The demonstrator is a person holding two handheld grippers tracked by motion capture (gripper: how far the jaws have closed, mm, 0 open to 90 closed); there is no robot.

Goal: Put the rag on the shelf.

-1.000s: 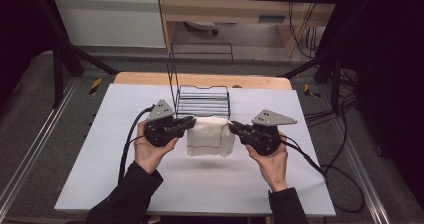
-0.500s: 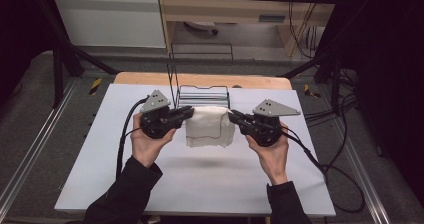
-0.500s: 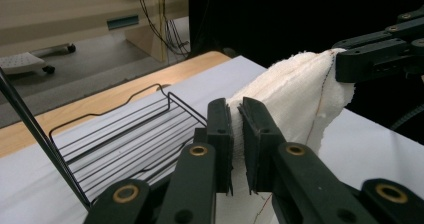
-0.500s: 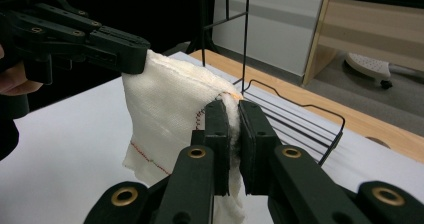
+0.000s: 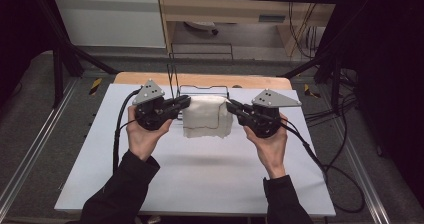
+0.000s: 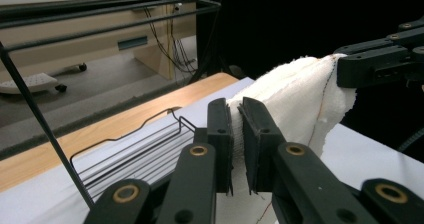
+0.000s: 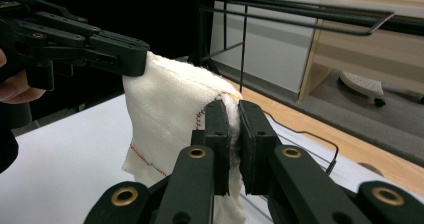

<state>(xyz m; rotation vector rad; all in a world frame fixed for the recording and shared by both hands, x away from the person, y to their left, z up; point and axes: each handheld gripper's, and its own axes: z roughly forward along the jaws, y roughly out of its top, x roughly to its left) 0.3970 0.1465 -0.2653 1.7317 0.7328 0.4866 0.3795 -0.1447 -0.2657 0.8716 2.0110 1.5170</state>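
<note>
Two hands hold a white cloth (image 5: 206, 117) clear above the white desk (image 5: 200, 179). The left gripper (image 5: 182, 104) is clamped on its left top edge, the right gripper (image 5: 234, 107) on its right. A wire rack (image 5: 200, 89) stands just behind. No legible writing anywhere.

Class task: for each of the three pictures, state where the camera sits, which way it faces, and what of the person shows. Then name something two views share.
High view: above the near side, looking forward and down at the table; both forearms, left gripper, right gripper.
Left gripper view: on that gripper, along its jaws clamping the white cloth.
Right gripper view: likewise, facing the opposite way.
Shared: cloth, wire rack.
</note>
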